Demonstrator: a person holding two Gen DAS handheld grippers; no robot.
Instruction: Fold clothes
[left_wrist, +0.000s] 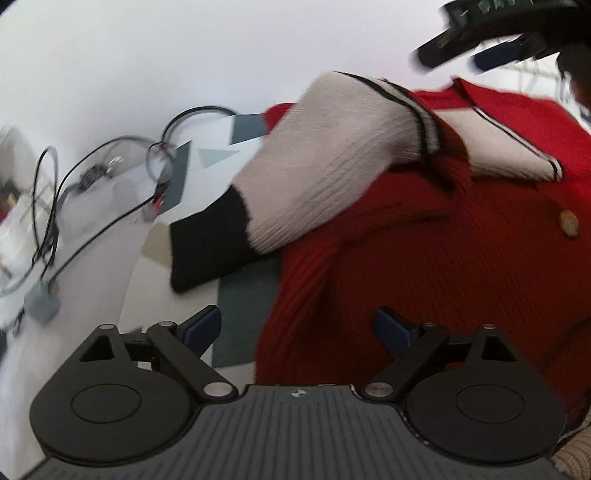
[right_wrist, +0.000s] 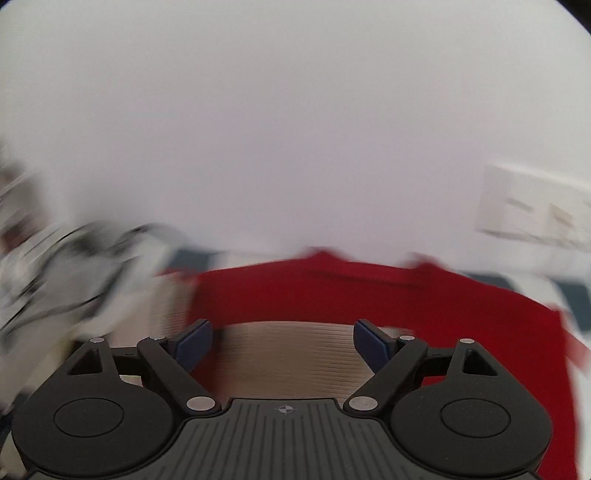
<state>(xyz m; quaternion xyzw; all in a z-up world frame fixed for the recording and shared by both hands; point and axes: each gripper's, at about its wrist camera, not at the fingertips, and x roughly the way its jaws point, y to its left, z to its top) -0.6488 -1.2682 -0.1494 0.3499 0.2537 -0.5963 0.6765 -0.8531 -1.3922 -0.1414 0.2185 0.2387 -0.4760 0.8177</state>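
A red knit cardigan (left_wrist: 443, 266) with a gold button lies on the patterned cloth. Its cream sleeve (left_wrist: 325, 177), ending in a black cuff (left_wrist: 210, 247), is laid across the red front toward the left. My left gripper (left_wrist: 299, 328) hovers open over the cardigan's left edge with nothing between its blue pads. The right gripper (left_wrist: 469, 51) shows blurred at the top right of the left wrist view, above the collar. In the right wrist view the right gripper (right_wrist: 282, 343) stands open over a cream ribbed part (right_wrist: 288, 362) of the red cardigan (right_wrist: 369, 291), gripping nothing.
Black cables (left_wrist: 55, 206) and a grey adapter (left_wrist: 42, 302) lie left of the cardigan. The table cover (left_wrist: 243, 306) has grey and beige patches. A white wall stands behind, with a wall plate (right_wrist: 535, 206) at the right. Blurred clutter (right_wrist: 55, 277) sits at the left.
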